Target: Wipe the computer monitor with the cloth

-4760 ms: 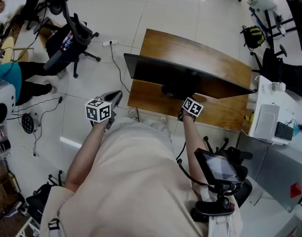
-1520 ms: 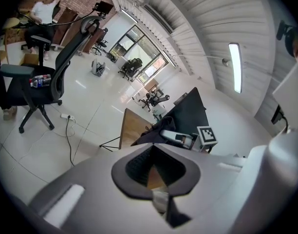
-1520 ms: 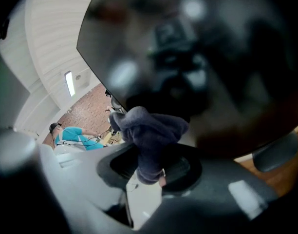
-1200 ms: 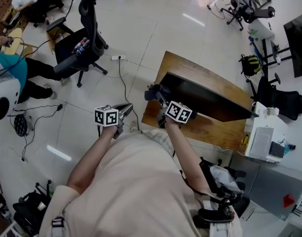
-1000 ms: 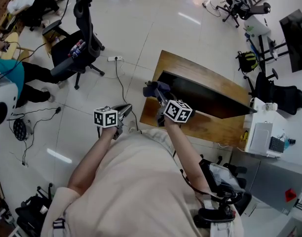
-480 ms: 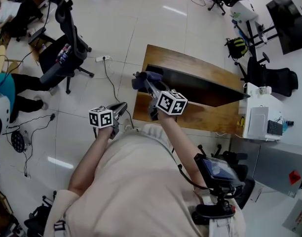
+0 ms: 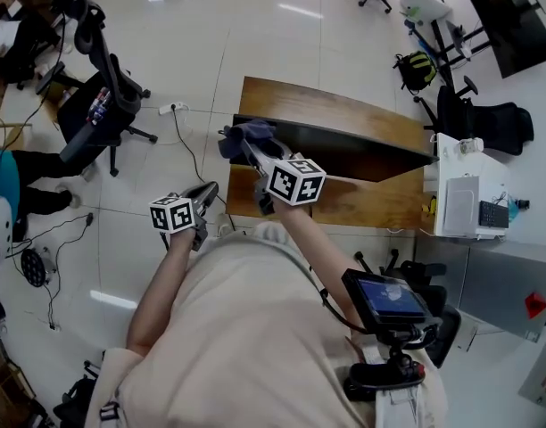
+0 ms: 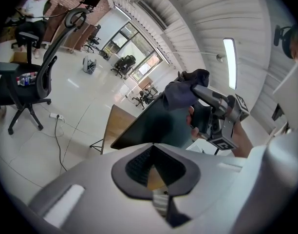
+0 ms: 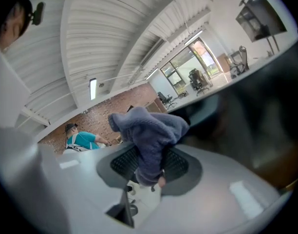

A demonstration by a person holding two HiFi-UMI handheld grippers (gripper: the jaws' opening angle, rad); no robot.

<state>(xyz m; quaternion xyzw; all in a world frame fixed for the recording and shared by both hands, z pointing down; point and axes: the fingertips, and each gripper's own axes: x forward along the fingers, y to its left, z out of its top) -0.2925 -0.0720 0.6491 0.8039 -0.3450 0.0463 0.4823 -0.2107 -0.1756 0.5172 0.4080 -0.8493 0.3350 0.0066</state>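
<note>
The black monitor (image 7: 362, 154) stands on a wooden desk (image 7: 326, 110), seen from above and behind its top edge. My right gripper (image 7: 246, 146) is shut on a blue-grey cloth (image 7: 242, 135), and the cloth sits at the monitor's left end, at its upper corner. In the right gripper view the cloth (image 9: 149, 128) bulges out above the jaws, with the dark screen blurred to the right. My left gripper (image 7: 204, 192) hangs left of the desk over the floor, shut and with nothing in it. In the left gripper view the cloth (image 8: 185, 89) lies against the monitor (image 8: 154, 126).
A black office chair (image 7: 95, 69) stands on the tiled floor to the left, with a cable (image 7: 188, 141) running toward the desk. A white cabinet (image 7: 460, 194) adjoins the desk's right end. More chairs and a second screen (image 7: 505, 7) are at the far right.
The right gripper has carried the cloth from low in front of the monitor's middle to its left upper corner. The left gripper has stayed beside the desk.
</note>
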